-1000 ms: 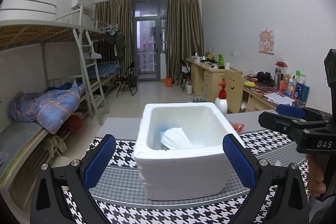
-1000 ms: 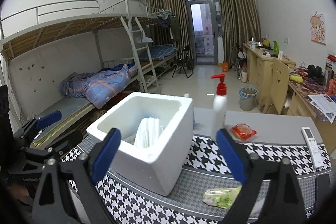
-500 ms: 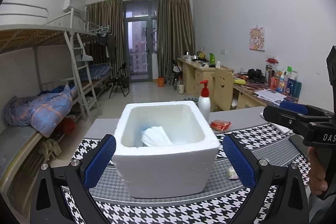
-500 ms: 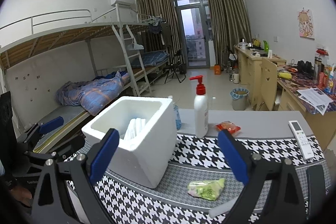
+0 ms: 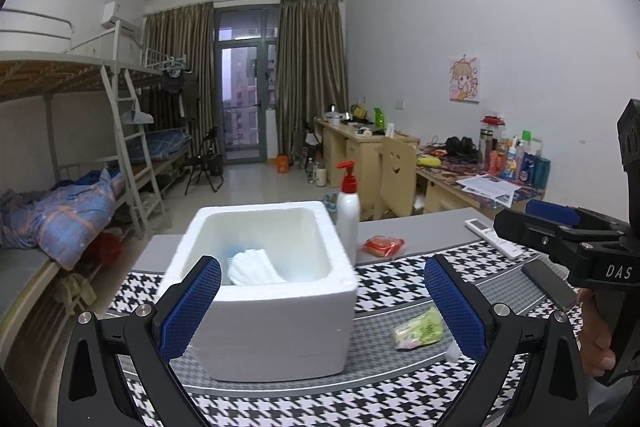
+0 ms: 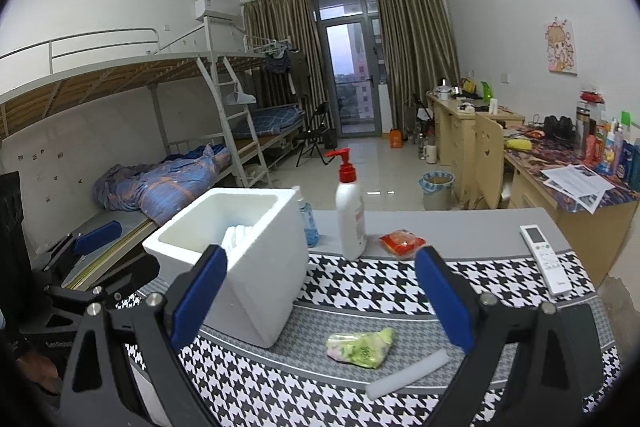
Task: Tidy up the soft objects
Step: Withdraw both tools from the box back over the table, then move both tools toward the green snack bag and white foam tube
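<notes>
A: Left wrist view. Item: left gripper (image 5: 322,311), fingers spread, nothing held, hovering before the foam box (image 5: 264,287). White folded cloth (image 5: 254,269) lies inside it. Green packet (image 5: 418,323) rests on the houndstooth mat (image 5: 400,291), just right of the box.

B: Right wrist view. Item: right gripper (image 6: 320,299), fingers spread, empty, above the green packet (image 6: 360,345); white foam stick (image 6: 406,373) near it. Advice: descend straight, straddle the packet's middle, close gently, avoid the stick, lift clear over the box (image 6: 228,259) rim.
</notes>
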Demonstrator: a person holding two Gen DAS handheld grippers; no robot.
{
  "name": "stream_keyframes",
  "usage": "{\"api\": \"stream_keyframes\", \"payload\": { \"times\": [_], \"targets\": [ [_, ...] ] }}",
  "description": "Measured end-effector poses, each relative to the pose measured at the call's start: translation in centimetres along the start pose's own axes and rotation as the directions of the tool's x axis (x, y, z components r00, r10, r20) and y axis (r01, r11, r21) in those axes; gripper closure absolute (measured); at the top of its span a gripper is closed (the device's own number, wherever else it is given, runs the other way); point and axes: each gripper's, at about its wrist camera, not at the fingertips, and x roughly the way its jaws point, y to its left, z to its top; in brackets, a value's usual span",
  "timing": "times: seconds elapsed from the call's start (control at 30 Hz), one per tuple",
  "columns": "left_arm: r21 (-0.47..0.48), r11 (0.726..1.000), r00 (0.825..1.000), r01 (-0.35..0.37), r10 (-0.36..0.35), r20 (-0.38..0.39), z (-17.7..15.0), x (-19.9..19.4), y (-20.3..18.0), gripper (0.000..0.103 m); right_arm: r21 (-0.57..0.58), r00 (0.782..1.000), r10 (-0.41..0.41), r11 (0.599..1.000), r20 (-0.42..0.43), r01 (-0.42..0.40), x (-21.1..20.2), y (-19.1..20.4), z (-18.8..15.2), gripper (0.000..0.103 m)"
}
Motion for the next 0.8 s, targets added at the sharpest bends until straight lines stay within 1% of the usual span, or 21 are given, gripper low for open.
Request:
{"api": "stream_keyframes", "payload": {
  "times": [0.43,0.6,0.8],
  "targets": [
    [0.026,0.997,0.997,0.076,-0.076,-0.018,-0.4,0.9,-2.3,0.001,0.026,0.998,-0.064,0.998,-0.007,0.065,-1.3,-2.1,-1.4,0.006],
    [0.032,0.996,0.996,0.088,-0.087,-0.023,-0.8,1.2,-2.9,0.001,0.009,0.995,-0.1,0.995,-0.005,0.1,-1.8,-2.2,-2.1,0.006],
    [0.04,0.994,0.994,0.105,-0.104,-0.035,-1.3,1.5,-3.7,0.001,0.005,0.994,-0.105,0.994,-0.013,0.105,-2.0,-2.5,-2.8,0.006]
  ]
}}
